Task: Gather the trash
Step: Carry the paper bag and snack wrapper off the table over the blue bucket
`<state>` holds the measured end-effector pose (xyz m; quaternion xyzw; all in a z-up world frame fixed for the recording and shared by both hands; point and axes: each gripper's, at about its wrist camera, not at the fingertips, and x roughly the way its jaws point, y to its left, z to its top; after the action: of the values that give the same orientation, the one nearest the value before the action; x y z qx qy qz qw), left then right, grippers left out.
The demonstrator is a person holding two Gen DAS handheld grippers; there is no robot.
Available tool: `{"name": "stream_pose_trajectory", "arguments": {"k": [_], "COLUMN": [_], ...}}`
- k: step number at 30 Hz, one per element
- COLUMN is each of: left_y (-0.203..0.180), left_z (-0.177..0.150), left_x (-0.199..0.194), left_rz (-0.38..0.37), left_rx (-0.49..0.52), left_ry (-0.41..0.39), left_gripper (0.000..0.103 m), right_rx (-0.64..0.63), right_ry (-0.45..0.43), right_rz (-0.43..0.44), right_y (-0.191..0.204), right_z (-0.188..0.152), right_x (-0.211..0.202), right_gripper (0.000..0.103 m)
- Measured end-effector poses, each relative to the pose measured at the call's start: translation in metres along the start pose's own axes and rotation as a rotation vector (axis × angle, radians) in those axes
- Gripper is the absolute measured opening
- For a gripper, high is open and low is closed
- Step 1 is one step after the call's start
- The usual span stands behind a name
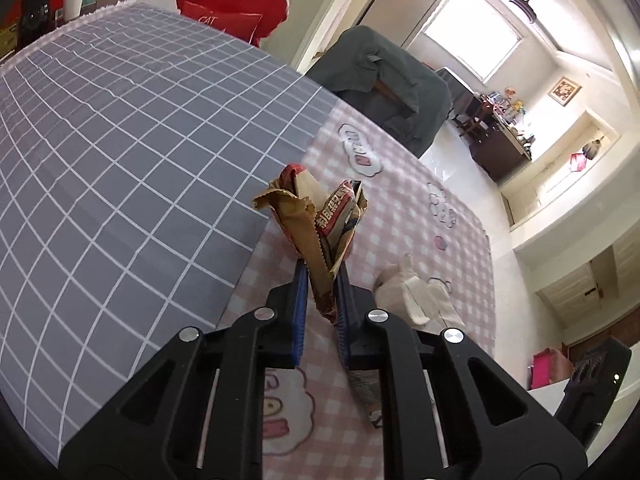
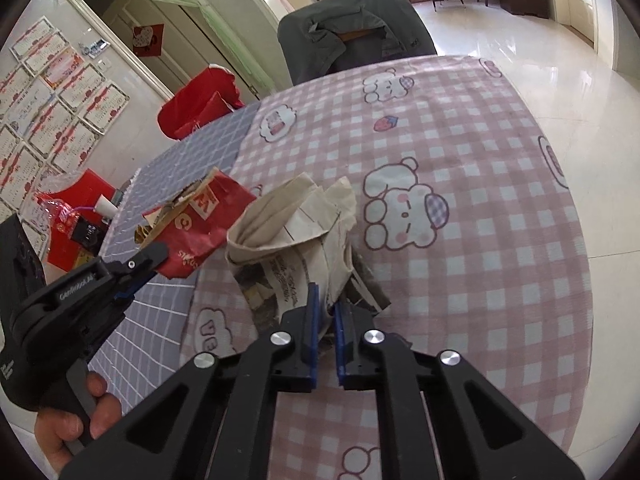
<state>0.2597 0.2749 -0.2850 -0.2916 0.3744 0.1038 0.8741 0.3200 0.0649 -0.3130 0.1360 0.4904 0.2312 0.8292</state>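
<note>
I am pinching a crumpled snack wrapper (image 1: 320, 224) with the left gripper (image 1: 322, 280); its blue ribbed pads are pressing on the creased foil, gold-brown inside with red printed panels and a zigzag-cut edge. The wrapper is sticking up beyond the fingertips, clear of the surface (image 1: 400, 208), over the seam where the grey grid-lined cloth (image 1: 120, 152) is meeting the pink checked cloth with cartoon animals.

With the right gripper (image 2: 326, 312) I am squeezing a wad of newspaper (image 2: 296, 236), soft, folded and rumpled, cream with grey print; its far end is fanning out wide over the pink cloth, near the middle of the surface. In the right wrist view the left gripper is sitting to the left of the wad with the red side of the wrapper showing, a hand (image 2: 76, 420) gripping its handle.

At the far left a white paper cup (image 1: 74, 2) is standing; I cannot tell what is in it
</note>
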Motion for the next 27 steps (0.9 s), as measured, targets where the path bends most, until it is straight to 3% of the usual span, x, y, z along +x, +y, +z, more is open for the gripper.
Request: {"name": "stream_pose_trajectory", "arguments": {"k": [13,27], "left_y": [-0.066,-0.203], "left_z": [-0.038,-0.122], "left_x": [-0.058,-0.068], "left_rz": [-0.083,-0.204], "left_rx": [0.064,0.181], "left_ry": [-0.015,0.081], "left_gripper": [0.013,0.013], "right_rx": [0.022,0.144], "right_ry": [-0.087,-0.197], "right_rz": [0.058,-0.048], "right_y": [-0.019,-0.142], "right_z": [-0.006,-0.032], "right_x": [-0.077,-0.206], "right_gripper": [0.004,0.004]}}
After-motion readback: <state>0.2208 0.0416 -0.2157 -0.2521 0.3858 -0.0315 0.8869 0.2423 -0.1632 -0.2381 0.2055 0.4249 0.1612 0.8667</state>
